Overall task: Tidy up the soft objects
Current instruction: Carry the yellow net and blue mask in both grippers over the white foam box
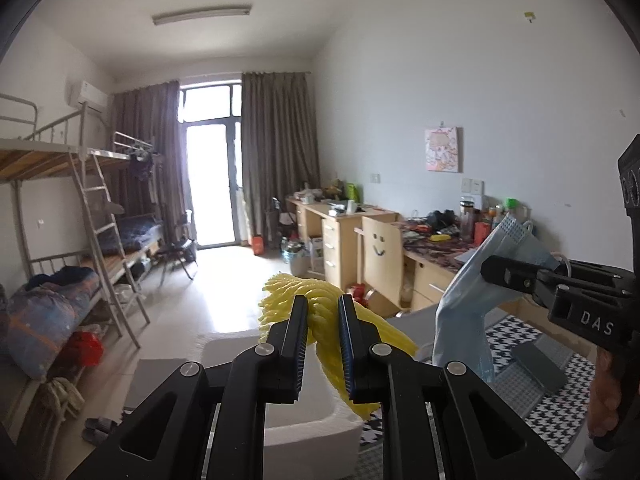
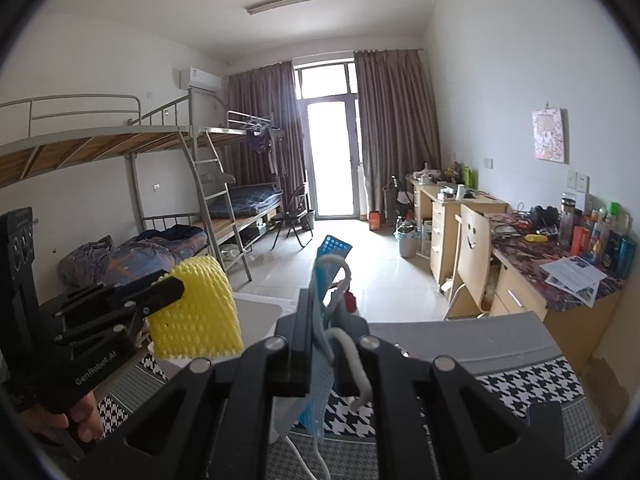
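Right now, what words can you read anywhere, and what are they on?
"DAS": on the right hand-held gripper, which holds a blue face mask.
"GenRobot.AI": on the left hand-held gripper, which holds yellow foam netting.
Wall poster, desk papers, bottles: too blurred to read.

Black grippers (image 1: 322, 344), silver pivot screws, white "DAS" and "GenRobot.AI" lettering

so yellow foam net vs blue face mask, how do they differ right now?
Colour and build: the yellow foam net is a puffy open mesh; the blue face mask is thin, flat pleated sheet with white ear loops.
Holder: the net sits in the left gripper, the mask in the right gripper.
Pose: the net bulges around the fingers; the mask droops limp below them.
Shared: both soft, both pinched and held up off the houndstooth mat.
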`<state>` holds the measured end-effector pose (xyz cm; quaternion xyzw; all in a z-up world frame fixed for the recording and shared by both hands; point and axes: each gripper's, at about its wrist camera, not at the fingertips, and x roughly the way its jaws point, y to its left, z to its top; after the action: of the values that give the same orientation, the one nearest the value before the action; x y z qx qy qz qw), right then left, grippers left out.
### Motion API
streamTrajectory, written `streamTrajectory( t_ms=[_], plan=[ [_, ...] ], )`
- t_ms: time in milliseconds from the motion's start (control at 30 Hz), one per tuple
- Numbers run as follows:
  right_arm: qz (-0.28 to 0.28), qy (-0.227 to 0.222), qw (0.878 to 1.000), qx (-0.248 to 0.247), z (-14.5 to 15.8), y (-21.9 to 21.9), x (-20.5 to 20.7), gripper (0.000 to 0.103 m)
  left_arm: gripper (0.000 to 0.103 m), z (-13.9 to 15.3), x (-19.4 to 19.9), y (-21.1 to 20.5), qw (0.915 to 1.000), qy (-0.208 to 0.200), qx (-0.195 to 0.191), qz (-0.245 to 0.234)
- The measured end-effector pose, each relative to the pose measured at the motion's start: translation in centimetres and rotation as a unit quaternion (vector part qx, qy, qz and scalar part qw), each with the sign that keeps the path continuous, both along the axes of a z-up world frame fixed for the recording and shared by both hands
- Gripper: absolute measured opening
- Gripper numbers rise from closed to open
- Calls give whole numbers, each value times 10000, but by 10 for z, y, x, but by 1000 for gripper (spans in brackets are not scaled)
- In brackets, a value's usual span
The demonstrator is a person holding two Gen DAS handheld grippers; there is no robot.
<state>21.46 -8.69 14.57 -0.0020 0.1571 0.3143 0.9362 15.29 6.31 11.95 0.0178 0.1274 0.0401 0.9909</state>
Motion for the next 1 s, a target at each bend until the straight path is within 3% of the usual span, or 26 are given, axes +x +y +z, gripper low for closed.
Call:
streamTrajectory(
  t_ms=[367, 1000],
  plan=[
    [352, 106, 9992, -146, -1, 30, 12, 11, 16, 0, 6, 19, 9993, 23, 1, 381],
    [548, 90, 9979, -325, 9, 61, 23, 10, 17, -29, 35, 55, 9958, 558, -263, 683]
  ],
)
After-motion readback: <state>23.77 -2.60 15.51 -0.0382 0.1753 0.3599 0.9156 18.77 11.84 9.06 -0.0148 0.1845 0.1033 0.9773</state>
